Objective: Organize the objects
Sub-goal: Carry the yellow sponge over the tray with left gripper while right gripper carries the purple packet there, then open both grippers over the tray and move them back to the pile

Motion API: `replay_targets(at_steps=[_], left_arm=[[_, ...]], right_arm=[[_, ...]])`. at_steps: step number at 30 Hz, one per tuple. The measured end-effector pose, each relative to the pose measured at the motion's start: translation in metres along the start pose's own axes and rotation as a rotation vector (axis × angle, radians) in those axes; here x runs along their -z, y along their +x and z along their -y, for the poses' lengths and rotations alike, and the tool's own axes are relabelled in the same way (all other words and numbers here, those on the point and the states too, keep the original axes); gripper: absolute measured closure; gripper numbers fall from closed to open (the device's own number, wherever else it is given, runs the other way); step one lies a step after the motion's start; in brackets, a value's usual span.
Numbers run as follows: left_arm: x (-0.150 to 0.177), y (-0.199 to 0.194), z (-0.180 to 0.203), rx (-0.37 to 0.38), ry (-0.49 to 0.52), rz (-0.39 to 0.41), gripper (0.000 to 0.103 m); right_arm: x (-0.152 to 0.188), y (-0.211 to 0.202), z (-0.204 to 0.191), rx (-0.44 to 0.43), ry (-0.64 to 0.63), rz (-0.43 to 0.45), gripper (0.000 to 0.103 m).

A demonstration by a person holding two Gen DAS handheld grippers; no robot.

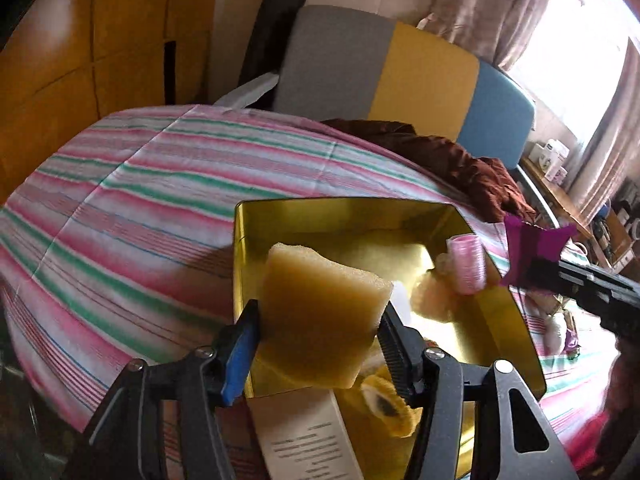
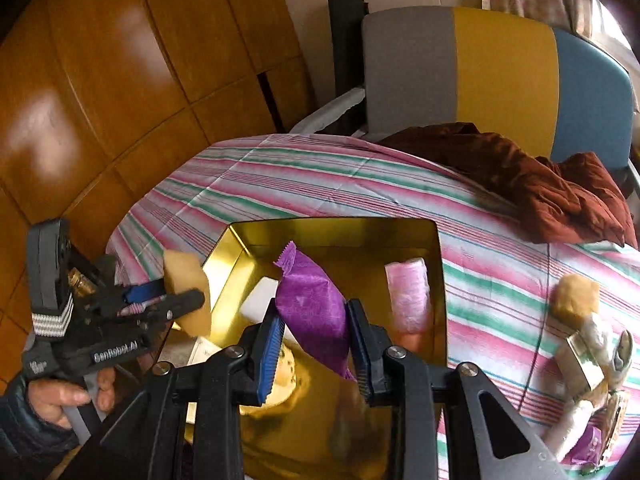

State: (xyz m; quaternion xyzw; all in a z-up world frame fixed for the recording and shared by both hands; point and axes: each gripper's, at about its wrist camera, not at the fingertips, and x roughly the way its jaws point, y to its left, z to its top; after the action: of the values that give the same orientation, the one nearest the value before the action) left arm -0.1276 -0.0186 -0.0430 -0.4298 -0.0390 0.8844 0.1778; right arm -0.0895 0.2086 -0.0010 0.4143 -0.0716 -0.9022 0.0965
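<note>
A gold tin box (image 1: 256,240) (image 2: 438,280) stands open on the striped table. My left gripper (image 1: 318,334) is shut on a tan sponge (image 1: 324,312) and holds it over the box's near left edge; it also shows in the right wrist view (image 2: 188,292). My right gripper (image 2: 314,340) is shut on a purple packet (image 2: 312,308) above the box; the packet also shows at the right of the left wrist view (image 1: 532,252). A pink ribbed roll (image 1: 468,264) (image 2: 408,296) and a white block (image 2: 260,294) lie inside the box.
A dark red cloth (image 2: 540,184) lies at the table's far right, before a grey, yellow and blue chair (image 2: 500,76). Another sponge (image 2: 576,294) and several small items (image 2: 588,364) lie right of the box. A printed paper (image 1: 308,440) lies in front of it.
</note>
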Motion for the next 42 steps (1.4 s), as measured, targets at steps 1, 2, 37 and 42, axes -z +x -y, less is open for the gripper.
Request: replay_targets(at_steps=[1,2,37,42], left_arm=[[0.0,0.001,-0.003,0.0,-0.009,-0.008,0.038],[0.001,0.001,-0.004,-0.004,-0.016,-0.015,0.029],[0.031,-0.07,0.044,-0.092,0.107,0.203,0.0],[0.034,-0.071,0.052,-0.109,0.131,0.205,0.0]], right_arm=[[-0.002,0.008,-0.001,0.035,-0.008,-0.015,0.069],[-0.003,0.011,-0.001,0.055,-0.012,-0.019,0.06],[0.069,-0.048,-0.011,0.196,0.012,0.141,0.032],[0.078,-0.05,-0.002,0.211,0.022,0.128,0.032]])
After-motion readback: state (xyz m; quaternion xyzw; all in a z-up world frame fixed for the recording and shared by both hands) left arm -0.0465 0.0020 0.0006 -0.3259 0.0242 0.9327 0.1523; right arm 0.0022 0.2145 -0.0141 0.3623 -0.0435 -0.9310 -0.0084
